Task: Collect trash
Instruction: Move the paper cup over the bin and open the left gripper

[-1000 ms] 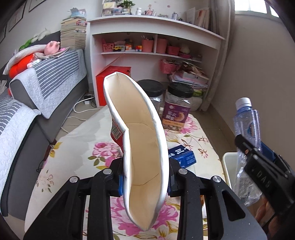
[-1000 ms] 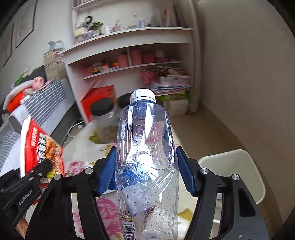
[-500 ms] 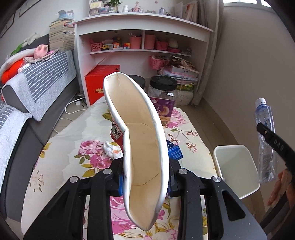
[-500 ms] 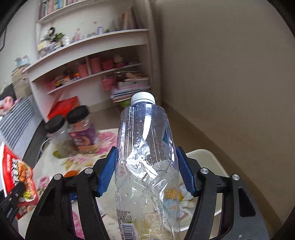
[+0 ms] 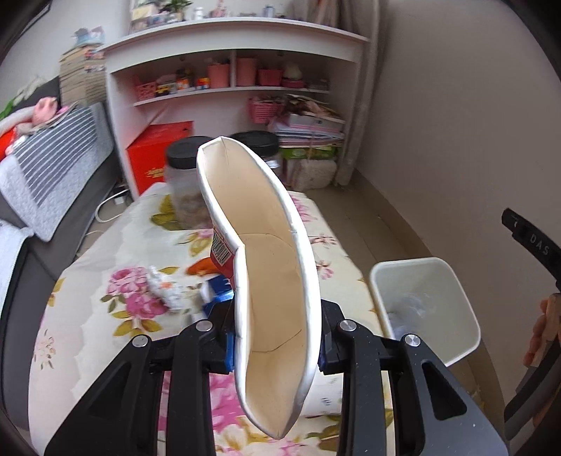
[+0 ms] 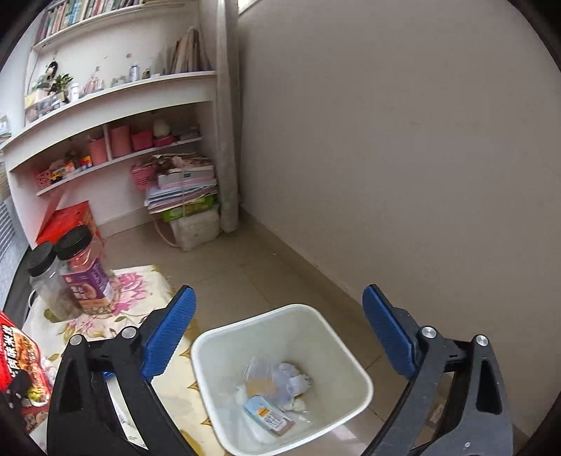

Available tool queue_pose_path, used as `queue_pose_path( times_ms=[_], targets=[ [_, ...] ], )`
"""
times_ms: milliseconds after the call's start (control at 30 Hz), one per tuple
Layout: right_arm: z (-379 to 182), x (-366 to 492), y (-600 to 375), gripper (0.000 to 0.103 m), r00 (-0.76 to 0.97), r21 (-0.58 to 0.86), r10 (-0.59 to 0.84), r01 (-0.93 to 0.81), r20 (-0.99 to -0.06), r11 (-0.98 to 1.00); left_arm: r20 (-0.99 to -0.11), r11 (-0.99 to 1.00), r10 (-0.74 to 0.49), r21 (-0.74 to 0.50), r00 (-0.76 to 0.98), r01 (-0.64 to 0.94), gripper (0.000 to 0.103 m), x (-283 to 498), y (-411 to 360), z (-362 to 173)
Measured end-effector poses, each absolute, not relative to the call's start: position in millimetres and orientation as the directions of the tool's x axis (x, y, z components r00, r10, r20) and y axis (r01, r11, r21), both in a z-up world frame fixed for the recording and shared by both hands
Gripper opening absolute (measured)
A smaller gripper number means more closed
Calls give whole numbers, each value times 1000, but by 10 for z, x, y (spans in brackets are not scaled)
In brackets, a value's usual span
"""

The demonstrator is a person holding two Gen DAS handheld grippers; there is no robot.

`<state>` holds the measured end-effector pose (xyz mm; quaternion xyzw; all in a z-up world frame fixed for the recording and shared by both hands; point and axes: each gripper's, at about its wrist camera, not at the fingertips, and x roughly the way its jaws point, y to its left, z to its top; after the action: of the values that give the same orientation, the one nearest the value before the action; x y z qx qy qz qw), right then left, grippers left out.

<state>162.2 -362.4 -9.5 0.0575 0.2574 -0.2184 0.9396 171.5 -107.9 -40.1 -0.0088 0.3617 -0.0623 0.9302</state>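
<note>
Bottle (image 6: pixel 270 382) dropped in bin (image 6: pixel 210 350); right gripper (image 6: pixel 277 336) fingers just opened wide, empty. Left gripper (image 5: pixel 277 347) pinched noodle cup (image 5: pixel 263 263). Scraps left on surface (image 5: pixel 105 280).

A lived-in room of a home. A white shelf unit (image 5: pixel 231 63) at 12 o'clock holds pink pots (image 5: pixel 231 75), baskets, toys and a plant; books (image 6: pixel 87 7) fill the top shelf in the right wrist view. A sofa (image 5: pixel 52 168) with a striped grey cover sits at 9 o'clock, soft toys on it. A floral cloth (image 5: pixel 105 280) covers a low table bearing 2 jars (image 6: pixel 70 273). Stacked papers (image 5: pixel 308 126) lie on the tiled floor, and a white bin (image 6: pixel 280 379) stands by the plain wall.
</note>
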Motion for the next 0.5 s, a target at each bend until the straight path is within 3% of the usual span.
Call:
queue_pose_path(
  times_ms=[500],
  targets=[
    [82,1289,-4356,96,742,109,-439,560,-506,821,-714,947,-283,-102,640,306,33,1900,-2441,-519]
  ],
)
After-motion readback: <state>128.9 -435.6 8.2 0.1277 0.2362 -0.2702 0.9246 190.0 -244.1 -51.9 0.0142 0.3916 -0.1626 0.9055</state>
